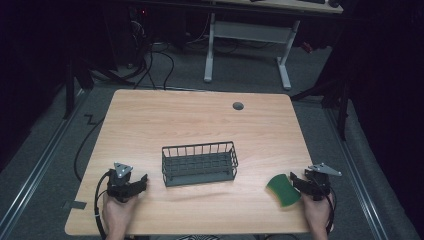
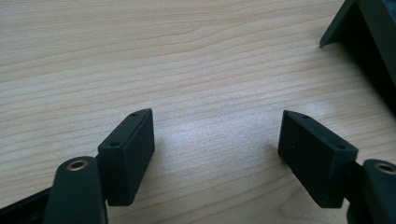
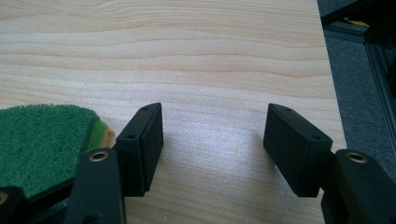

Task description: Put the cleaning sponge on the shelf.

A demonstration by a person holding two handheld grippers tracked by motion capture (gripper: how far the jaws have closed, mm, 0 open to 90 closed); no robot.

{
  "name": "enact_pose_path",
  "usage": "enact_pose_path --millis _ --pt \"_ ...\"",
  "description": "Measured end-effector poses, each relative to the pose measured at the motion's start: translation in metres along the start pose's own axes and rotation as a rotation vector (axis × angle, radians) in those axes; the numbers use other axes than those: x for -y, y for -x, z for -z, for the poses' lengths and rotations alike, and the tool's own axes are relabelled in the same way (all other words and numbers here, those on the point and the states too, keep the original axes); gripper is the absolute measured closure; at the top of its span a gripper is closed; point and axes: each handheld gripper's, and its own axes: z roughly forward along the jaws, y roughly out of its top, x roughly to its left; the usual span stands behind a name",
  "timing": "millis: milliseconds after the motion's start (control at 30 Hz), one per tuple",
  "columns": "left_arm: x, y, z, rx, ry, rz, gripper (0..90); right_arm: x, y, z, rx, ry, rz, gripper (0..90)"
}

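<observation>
— Right gripper [image 1: 303,183]?
— Near the table's right front corner, jaws wide, only bare wood between them in the right gripper view. Sponge [image 1: 283,190] just beside it on the left, flat on the table [image 1: 200,120], green scouring face up, a yellow layer visible at its edge [image 3: 106,135]. Close against the outer side of the near jaw; contact not determinable.

— Left gripper [image 1: 131,186]?
— Near the left front edge, jaws wide, holding nothing. Bare wood between them in the left gripper view.

— Surroundings, obstructions?
— Dark wire basket [image 1: 199,163] upright mid-table, between the two grippers, well apart from the sponge. Corner of it visible at top right in the left gripper view [image 2: 369,32]. Nothing lying between sponge and basket. Grey round cable port [image 1: 238,106] near the far edge.

— Markings, labels?
— None legible.

— Surface and room?
— Light wood-grain top, rounded corners. Grey floor, metal rails [image 1: 35,170] along both sides, loose black cables [image 1: 155,62] beyond the far-left corner, a white-legged desk [image 1: 250,30] behind. Surroundings dark
</observation>
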Motion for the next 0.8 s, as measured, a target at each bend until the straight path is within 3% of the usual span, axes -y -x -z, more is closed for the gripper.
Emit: enact_pose_path --millis 300,367,433,533,600,767,800 --pt "0.000 0.000 0.000 0.016 -0.001 -0.012 27.5 0.000 0.000 0.000 0.002 -0.001 -0.002 37.9" --pt "0.001 0.000 0.002 0.029 0.007 -0.030 34.9 0.000 0.000 0.000 0.002 0.000 0.001 37.9" --pt "0.001 0.001 0.003 0.035 0.003 -0.029 36.1 -0.001 0.001 0.000 -0.003 -0.004 0.005 38.5" --pt "0.000 0.002 0.004 0.054 0.002 -0.031 34.6 -0.002 0.003 0.003 -0.008 -0.020 -0.013 42.3" --pt "0.001 0.007 0.009 0.074 0.026 -0.047 34.5 -0.004 0.005 0.009 -0.020 0.011 -0.034 41.5" --pt "0.001 0.015 0.019 0.130 0.039 -0.052 33.9 -0.011 -0.009 0.026 -0.071 0.073 0.020 42.5" --pt "0.003 0.021 0.025 0.143 0.039 -0.061 34.3 -0.015 -0.022 0.034 -0.101 0.097 0.061 45.5"
